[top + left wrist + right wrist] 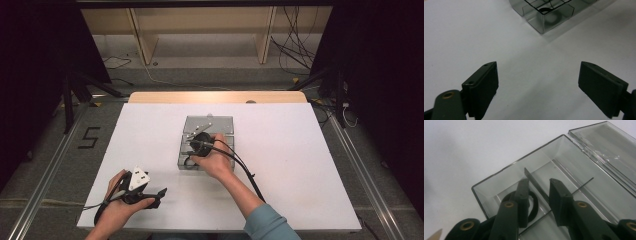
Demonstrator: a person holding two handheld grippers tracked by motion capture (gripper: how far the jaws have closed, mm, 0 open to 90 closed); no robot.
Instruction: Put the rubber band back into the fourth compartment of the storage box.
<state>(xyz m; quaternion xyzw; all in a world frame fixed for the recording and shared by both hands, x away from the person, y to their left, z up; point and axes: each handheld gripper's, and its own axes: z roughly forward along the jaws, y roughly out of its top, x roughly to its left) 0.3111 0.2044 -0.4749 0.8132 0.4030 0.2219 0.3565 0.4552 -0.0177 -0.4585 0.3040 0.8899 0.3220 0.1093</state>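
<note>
High view, sleeve: teal cloth on the person's right forearm (pixel 265 222) at the bottom edge, nearest the camera.
High view, left gripper (pixel 161 192): black body with a grey three-cornered plate, held low on the white table (pixel 300 165), well apart from the box; bare matte board lies all round it.
High view, right gripper (pixel 192 150): black, round-bodied, pointed down into the clear box (pixel 220 122); its cable trails back along the forearm.
High view, box: flat, rectangular, see-through plastic with a hinged lid laid open on the far side, near the table's middle, wide free margin to every table edge.
Left gripper view, jaws: two flat, dark, matte pads standing far apart, nothing between them, smooth white table beneath.
Left gripper view, box corner (pixel 541 25): glossy clear walls with thin dividers; a black ring (pixel 546 10) lies in the corner compartment.
Right gripper view, jaws: partly apart, straddling a thin upright divider (pixel 534 182), one jaw in each compartment; pads press on nothing.
Right gripper view, black ring (pixel 535 205): rubbery-looking band lying flat on the box floor, behind and round the left-hand jaw; whether it touches, I cannot tell.
Right gripper view, room: tight between the walls; the scuffed lid (pixel 604 147) lies open beyond.
</note>
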